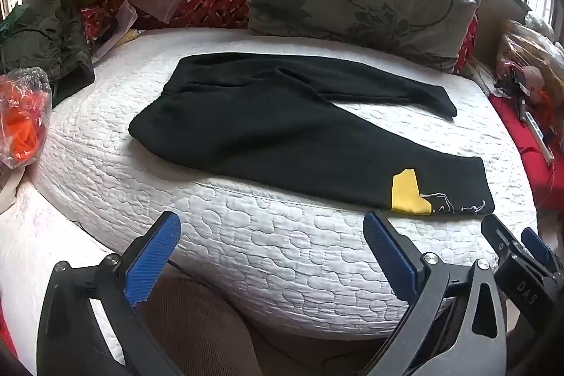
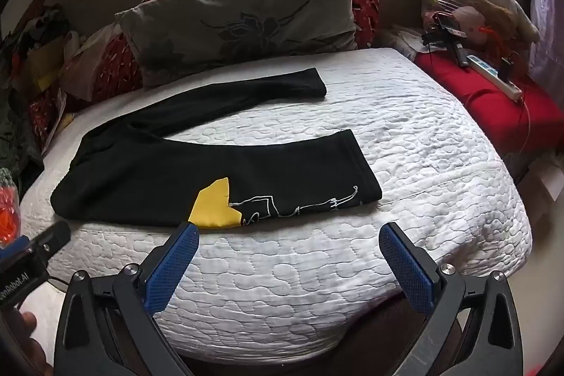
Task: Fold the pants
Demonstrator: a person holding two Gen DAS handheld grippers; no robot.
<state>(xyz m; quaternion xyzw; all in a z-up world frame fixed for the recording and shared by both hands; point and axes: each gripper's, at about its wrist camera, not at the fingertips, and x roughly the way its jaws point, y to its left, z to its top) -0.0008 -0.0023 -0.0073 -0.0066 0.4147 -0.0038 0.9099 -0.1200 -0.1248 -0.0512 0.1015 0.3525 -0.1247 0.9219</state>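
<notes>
Black pants (image 1: 282,125) (image 2: 176,171) lie flat on a white quilted mattress (image 1: 246,242) (image 2: 405,136), legs spread apart toward the right. The near leg carries a yellow patch (image 1: 409,192) (image 2: 215,205) and white line stitching by its cuff. My left gripper (image 1: 271,235) hangs open over the mattress's near edge, short of the pants. My right gripper (image 2: 289,245) is also open, just in front of the near leg, its left pad (image 2: 172,266) close to the yellow patch. Nothing sits between either pair of fingers. The right gripper's tip (image 1: 518,249) shows in the left wrist view.
A grey floral pillow (image 1: 356,2) (image 2: 243,20) leans against red patterned bedding at the back. Clutter, a dark green jacket (image 1: 42,37) and an orange item in plastic (image 1: 21,118) sit left. A red surface (image 2: 493,101) with a power strip lies right. A brown cushion (image 1: 197,323) is below the mattress.
</notes>
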